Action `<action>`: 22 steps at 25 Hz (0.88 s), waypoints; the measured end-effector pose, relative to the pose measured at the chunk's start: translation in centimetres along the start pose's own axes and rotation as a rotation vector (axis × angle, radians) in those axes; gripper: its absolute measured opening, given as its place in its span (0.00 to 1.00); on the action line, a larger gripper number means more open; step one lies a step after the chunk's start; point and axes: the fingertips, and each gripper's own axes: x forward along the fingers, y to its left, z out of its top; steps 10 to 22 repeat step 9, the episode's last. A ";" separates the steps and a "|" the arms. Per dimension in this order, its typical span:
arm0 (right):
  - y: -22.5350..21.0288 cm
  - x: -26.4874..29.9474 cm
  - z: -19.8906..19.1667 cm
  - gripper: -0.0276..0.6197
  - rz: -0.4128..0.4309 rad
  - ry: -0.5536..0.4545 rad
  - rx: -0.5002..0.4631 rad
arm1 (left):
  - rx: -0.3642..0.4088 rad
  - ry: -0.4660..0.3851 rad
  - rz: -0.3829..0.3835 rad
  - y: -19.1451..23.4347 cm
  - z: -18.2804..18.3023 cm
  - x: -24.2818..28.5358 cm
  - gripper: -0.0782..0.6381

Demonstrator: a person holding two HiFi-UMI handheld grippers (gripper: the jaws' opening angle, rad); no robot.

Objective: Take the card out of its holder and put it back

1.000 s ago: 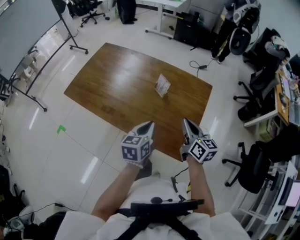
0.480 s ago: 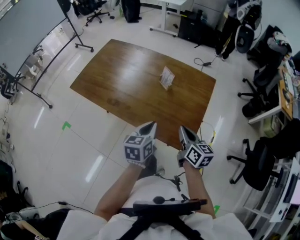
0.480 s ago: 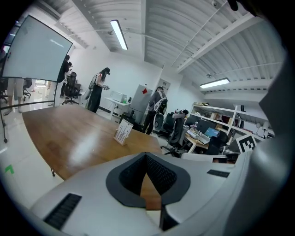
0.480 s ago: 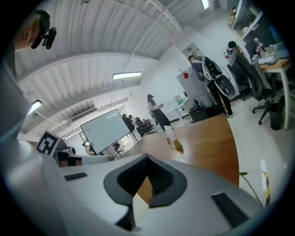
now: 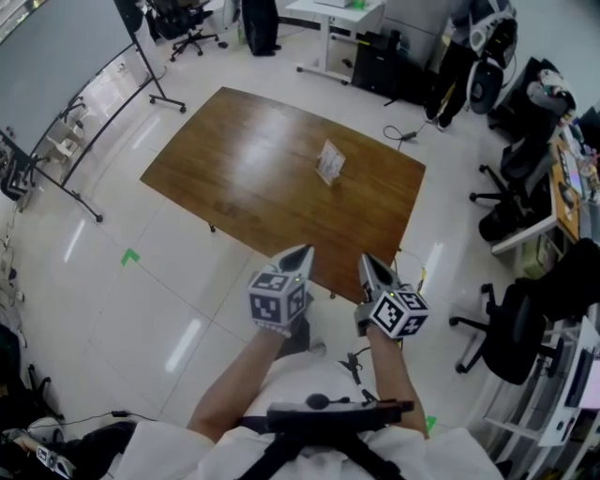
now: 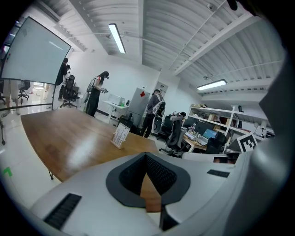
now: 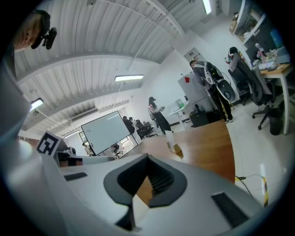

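A clear card holder (image 5: 328, 164) with a printed card in it stands upright on the far right part of the brown wooden table (image 5: 234, 159). Both grippers hover side by side at the table's near edge, well short of the holder. My left gripper (image 5: 303, 250) is shut, with nothing in it. My right gripper (image 5: 364, 259) is shut too, and empty. The left gripper view has the holder (image 6: 120, 135) far beyond the closed tips (image 6: 146, 157). In the right gripper view the holder (image 7: 173, 140) stands past the closed tips (image 7: 147, 160).
Black office chairs (image 5: 511, 328) and cluttered desks line the right side. A whiteboard on a wheeled stand (image 5: 56, 75) is at the left. A white desk (image 5: 328, 14) and several people stand beyond the table. A cable (image 5: 403, 134) lies on the floor.
Both grippers have drawn back a little toward the person, the right one more. They stay shut and empty. The card holder has not moved on the table.
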 end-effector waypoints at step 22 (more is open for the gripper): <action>1.4 0.5 -0.1 0.04 0.022 0.006 -0.002 | -0.022 -0.002 -0.005 0.4 0.1 -0.7 0.10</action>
